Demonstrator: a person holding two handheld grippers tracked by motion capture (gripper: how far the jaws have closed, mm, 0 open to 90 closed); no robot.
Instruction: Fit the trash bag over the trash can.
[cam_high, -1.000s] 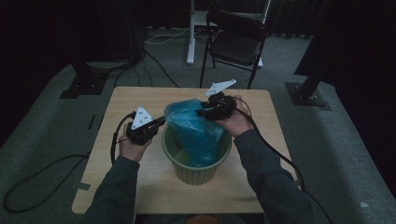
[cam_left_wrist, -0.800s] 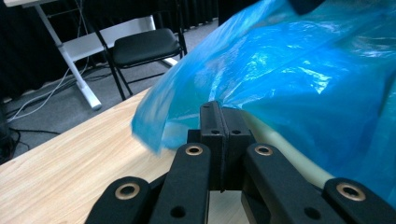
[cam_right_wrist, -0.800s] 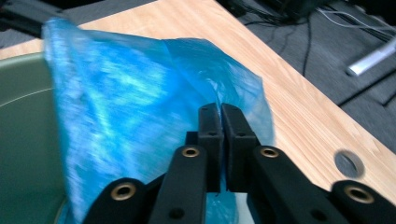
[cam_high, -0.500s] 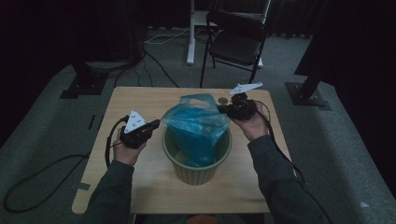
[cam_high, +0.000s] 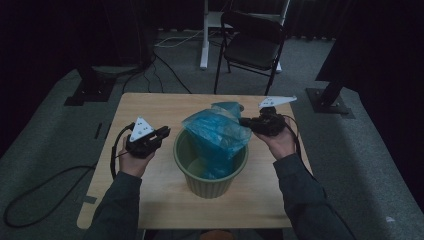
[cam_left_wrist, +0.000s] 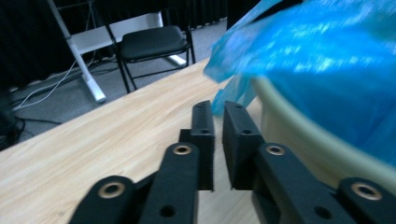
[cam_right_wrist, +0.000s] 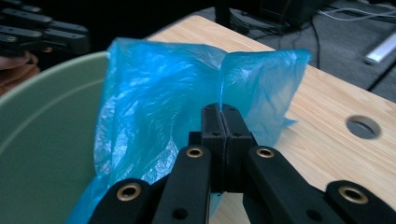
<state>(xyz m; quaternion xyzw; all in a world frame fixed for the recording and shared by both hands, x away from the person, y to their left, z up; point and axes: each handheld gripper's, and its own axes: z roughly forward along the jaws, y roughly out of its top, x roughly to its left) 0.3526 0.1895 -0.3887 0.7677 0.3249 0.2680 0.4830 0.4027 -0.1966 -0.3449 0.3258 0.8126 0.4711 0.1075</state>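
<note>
Dark room, light wooden table (cam_high: 150, 200). Thin blue plastic bag (cam_high: 217, 135) sits partly inside the pale green round bin (cam_high: 210, 182), top bunched above the rim, not yet folded over. Right gripper (cam_right_wrist: 223, 112) clamped on the bag's edge, pulling it toward its side. Left gripper (cam_left_wrist: 218, 116) jaws have just been opening: narrow gap, nothing between them. Left side of the bag is ungripped; both sides need draping.

dark grey sleeves (cam_high: 300, 195); black grippers with brass-ringed screws, grey three-cornered plates, trailing black cables.
</note>
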